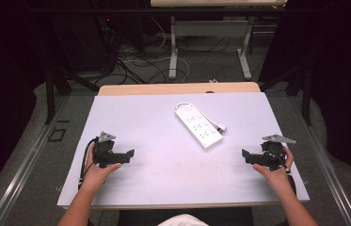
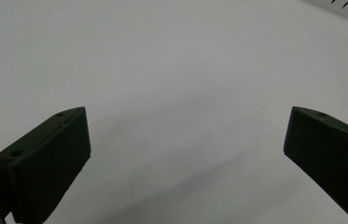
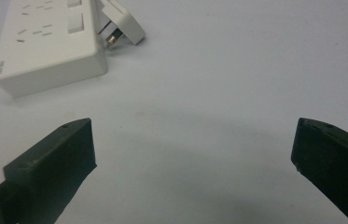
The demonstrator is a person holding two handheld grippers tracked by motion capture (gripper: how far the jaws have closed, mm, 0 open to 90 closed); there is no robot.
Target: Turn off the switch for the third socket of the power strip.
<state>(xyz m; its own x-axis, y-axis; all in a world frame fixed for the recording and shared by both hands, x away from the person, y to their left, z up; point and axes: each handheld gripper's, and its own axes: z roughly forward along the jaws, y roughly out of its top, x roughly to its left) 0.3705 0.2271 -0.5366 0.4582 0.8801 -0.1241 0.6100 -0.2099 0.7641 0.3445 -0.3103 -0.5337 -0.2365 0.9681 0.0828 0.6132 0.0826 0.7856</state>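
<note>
A white, flat, oblong plastic power strip (image 1: pixel 198 127) lies on the pale grey-white table (image 1: pixel 163 165), toward the far middle and a little right of centre, set on a diagonal with one short end pointing to the near right. Its top face carries rows of dark socket slots; the right gripper view (image 3: pixel 45 42) also shows two raised square white rocker switches along one edge and a small grey marking on the end wall. Corners are squared, sides plain and unmarked. A thin white cord (image 1: pixel 186 105) loops out from the far end and runs back along the strip's right side to a white plug (image 1: pixel 220 127), which rests on the table just beside the strip; in the right gripper view the plug (image 3: pixel 124 23) lies on its side with metal pins turned toward the strip's corner. The left gripper (image 1: pixel 127 157), black, held in the person's left hand (image 1: pixel 99 173), sits low at the near left of the table, jaws spread wide with nothing between them. The right gripper (image 1: pixel 248 156), held in the right hand (image 1: pixel 272 173) at the near right, is likewise spread wide and empty, pointing toward the strip. Both stand well apart from the strip.
</note>
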